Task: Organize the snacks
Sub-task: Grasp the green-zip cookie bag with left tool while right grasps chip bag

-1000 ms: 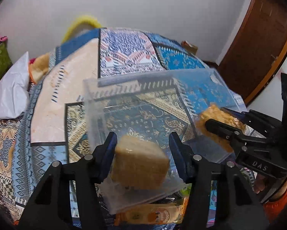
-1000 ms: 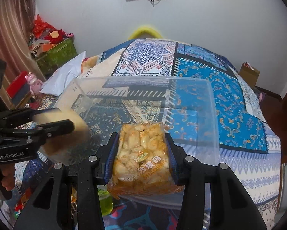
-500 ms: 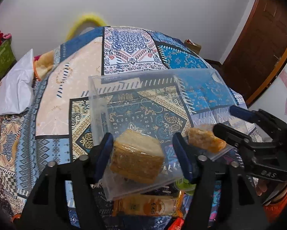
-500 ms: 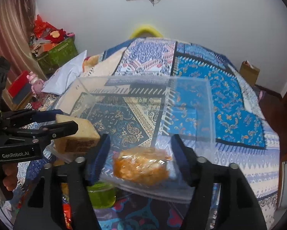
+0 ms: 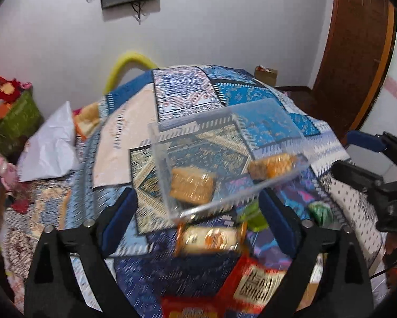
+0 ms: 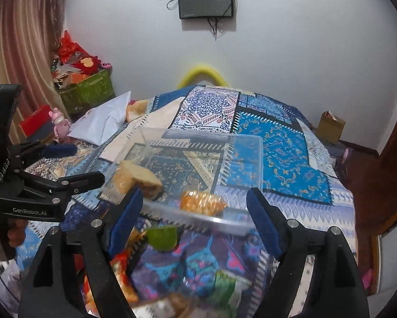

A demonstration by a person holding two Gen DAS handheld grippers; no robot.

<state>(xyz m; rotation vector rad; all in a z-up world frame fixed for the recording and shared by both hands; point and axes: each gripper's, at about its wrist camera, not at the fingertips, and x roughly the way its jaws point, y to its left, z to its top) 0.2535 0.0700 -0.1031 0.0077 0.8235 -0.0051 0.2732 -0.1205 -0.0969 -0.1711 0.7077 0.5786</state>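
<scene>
A clear plastic box (image 5: pixel 264 122) lies on the patterned bedspread. Inside it rest a tan wrapped cake (image 5: pixel 193 185) and an orange snack pack (image 5: pixel 274 164). My left gripper (image 5: pixel 198 222) hangs above and behind the box's near corner, its jaws opening wide with nothing held. The right gripper (image 5: pixel 348 153) shows at the right edge. In the right wrist view the cake (image 6: pixel 137 177) and the orange pack (image 6: pixel 201 202) lie in the box (image 6: pixel 240 145). My right gripper (image 6: pixel 195 217) is opening, empty, behind the near wall. The left gripper (image 6: pixel 81 163) is at the left.
Loose snacks lie in front of the box: a wrapped bar (image 5: pixel 211 238), a red pack (image 5: pixel 256 286), a green jelly cup (image 6: pixel 162 237), a green packet (image 6: pixel 225 286). A white pillow (image 5: pixel 52 143) and green bin (image 6: pixel 87 92) sit left. A wooden door (image 5: pixel 357 53) stands right.
Both grippers let go of their snacks, which dropped into the clear box. Both opened wide and pulled back and up, so the loose snacks in front of the box came into view.
</scene>
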